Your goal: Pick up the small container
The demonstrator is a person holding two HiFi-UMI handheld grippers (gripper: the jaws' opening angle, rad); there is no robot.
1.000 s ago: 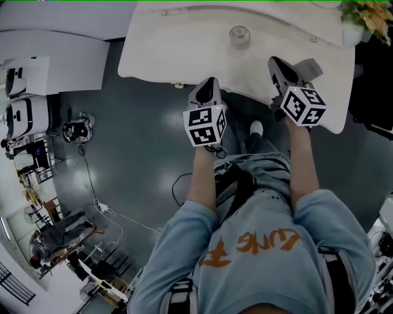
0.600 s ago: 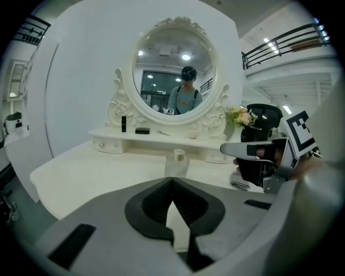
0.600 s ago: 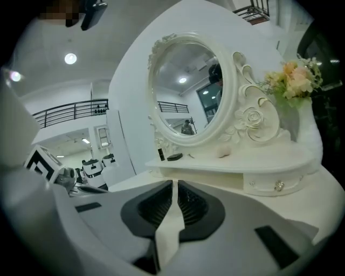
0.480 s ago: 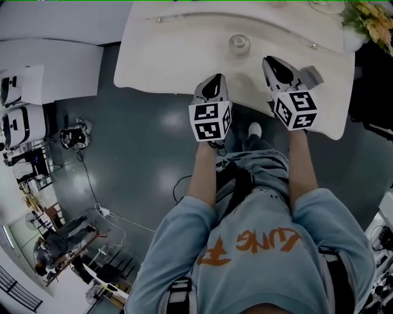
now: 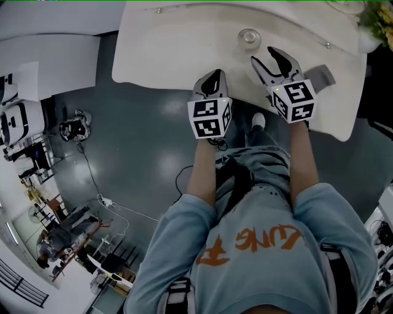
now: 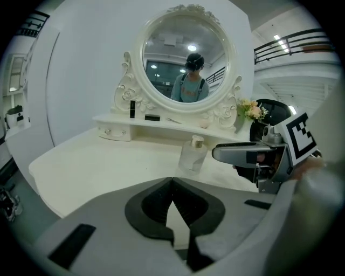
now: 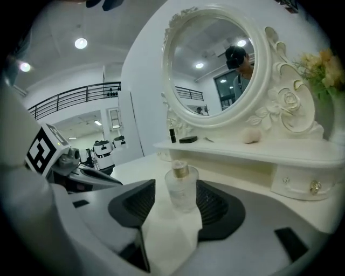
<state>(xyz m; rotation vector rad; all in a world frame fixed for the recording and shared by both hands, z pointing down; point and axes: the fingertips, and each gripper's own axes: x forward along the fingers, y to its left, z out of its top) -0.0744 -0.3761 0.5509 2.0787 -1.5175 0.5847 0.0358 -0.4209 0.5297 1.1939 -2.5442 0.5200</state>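
Note:
The small container [image 5: 249,38] is a clear glass bottle with a pale cap, upright on the cream vanity table [image 5: 166,49]. My right gripper [image 5: 268,57] points at it, its jaws opening. In the right gripper view the bottle [image 7: 181,187] stands in line with the gap, at or just beyond the tips, and the pads do not touch it. The right gripper [image 7: 177,200] holds nothing. My left gripper [image 5: 213,76] hovers over the table's front edge, shut and empty. In the left gripper view [image 6: 172,181] the bottle [image 6: 193,154] stands ahead to its right.
An ornate round mirror [image 6: 184,59] stands at the back on a raised shelf [image 6: 161,122] that carries small black items. Flowers [image 5: 376,18] fill the far right corner. A drawer with a knob [image 7: 314,187] sits under the shelf at right. Dark floor lies below the table's front edge.
My right gripper has moved forward and left toward the bottle, and its jaws have parted. The left gripper has crept forward over the table edge, still shut.

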